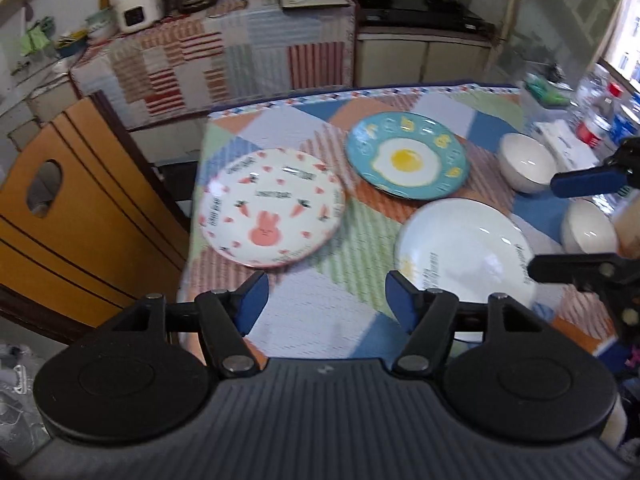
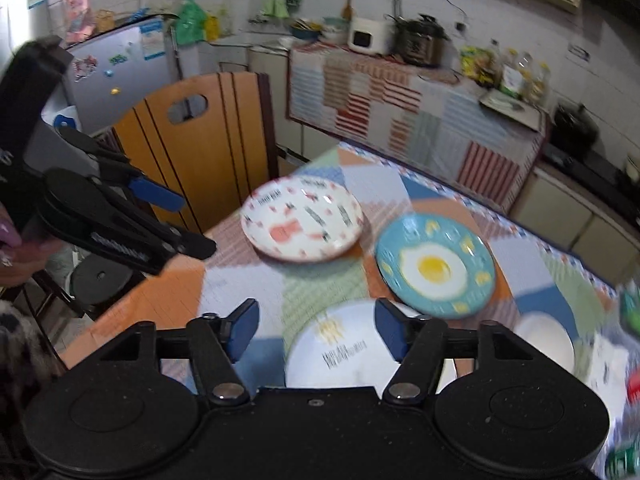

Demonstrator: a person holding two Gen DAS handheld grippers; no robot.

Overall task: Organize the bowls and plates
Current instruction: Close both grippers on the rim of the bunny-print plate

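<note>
On the table [image 1: 320, 320], 3 plates [image 1: 272, 208] lie left of 2 bowls [image 1: 528, 168].

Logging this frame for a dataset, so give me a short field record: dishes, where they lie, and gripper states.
surface: table with patchwork cloth
plates: rabbit plate, fried-egg plate, white plate, all lying flat and apart
bowls: two white bowls, upright, near the table's right side
left gripper: jaws open, empty, above the table
right gripper: jaws open, empty, over the white plate
stacking: none yet
</note>
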